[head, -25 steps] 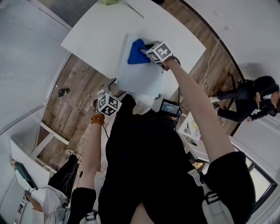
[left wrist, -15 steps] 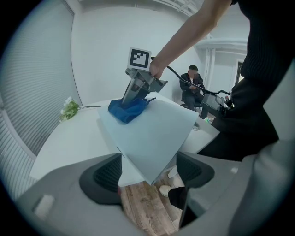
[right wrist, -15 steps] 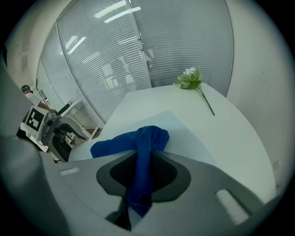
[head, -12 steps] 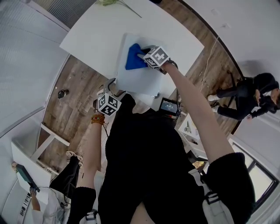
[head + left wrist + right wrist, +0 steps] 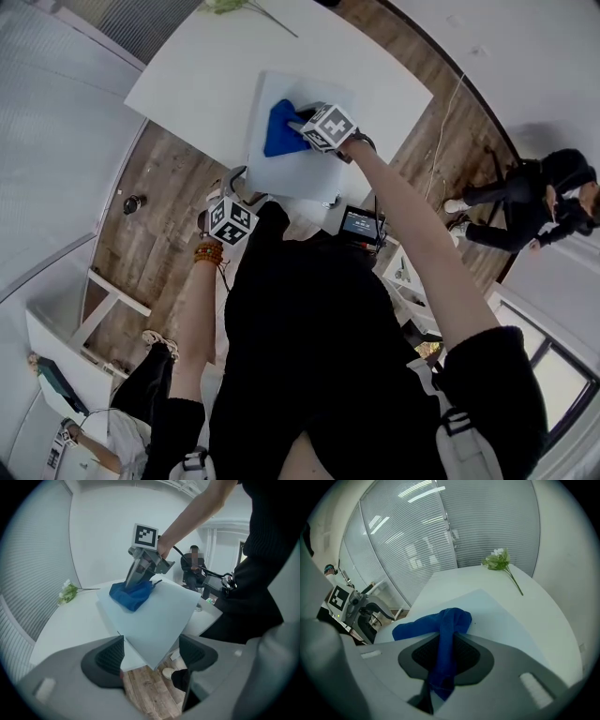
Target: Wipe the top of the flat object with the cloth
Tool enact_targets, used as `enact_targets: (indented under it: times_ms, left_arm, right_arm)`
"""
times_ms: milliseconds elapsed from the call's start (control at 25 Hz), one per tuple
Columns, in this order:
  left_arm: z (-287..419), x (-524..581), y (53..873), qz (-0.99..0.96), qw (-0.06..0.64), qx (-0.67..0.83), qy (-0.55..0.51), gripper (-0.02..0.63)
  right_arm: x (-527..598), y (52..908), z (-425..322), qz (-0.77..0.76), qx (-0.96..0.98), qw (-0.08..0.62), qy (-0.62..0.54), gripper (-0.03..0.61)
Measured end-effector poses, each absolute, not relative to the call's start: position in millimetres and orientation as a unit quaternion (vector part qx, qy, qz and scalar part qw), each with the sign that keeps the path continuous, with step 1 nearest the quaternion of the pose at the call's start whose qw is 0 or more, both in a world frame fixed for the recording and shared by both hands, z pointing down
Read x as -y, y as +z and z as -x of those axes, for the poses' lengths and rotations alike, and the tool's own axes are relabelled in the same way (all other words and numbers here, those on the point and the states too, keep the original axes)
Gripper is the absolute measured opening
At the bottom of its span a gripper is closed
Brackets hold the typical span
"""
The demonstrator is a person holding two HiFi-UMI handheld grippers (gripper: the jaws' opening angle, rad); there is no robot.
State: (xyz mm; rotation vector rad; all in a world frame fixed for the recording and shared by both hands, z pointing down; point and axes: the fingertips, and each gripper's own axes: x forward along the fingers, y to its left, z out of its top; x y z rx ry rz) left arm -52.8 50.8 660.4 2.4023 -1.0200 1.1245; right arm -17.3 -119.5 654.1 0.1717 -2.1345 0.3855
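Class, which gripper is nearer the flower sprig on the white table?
Right. The right gripper, shut on the blue cloth, is over the board, toward the flower sprig; the left gripper is at the board's near corner, farther off.

Bright even indoor light, soft shadows, strong fisheye bending, dark corners, lamp glare on blinds (image 5: 408, 531) at 11 o'clock

1 cloth (image 5: 279, 128), 1 panel (image 5: 292, 171), 1 table (image 5: 202, 80)
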Motion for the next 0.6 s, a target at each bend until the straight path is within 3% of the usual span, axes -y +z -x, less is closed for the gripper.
enact_targets:
  times_ms: [600]
  left_arm:
    - [50.3, -48.6, 659.5, -0.838, 0.144, 0.347, 0.395, 0.374]
  right_arm:
    - [80.7, 651.8, 18.0, -0.035, 0.872, 0.464, 0.153, 0.100]
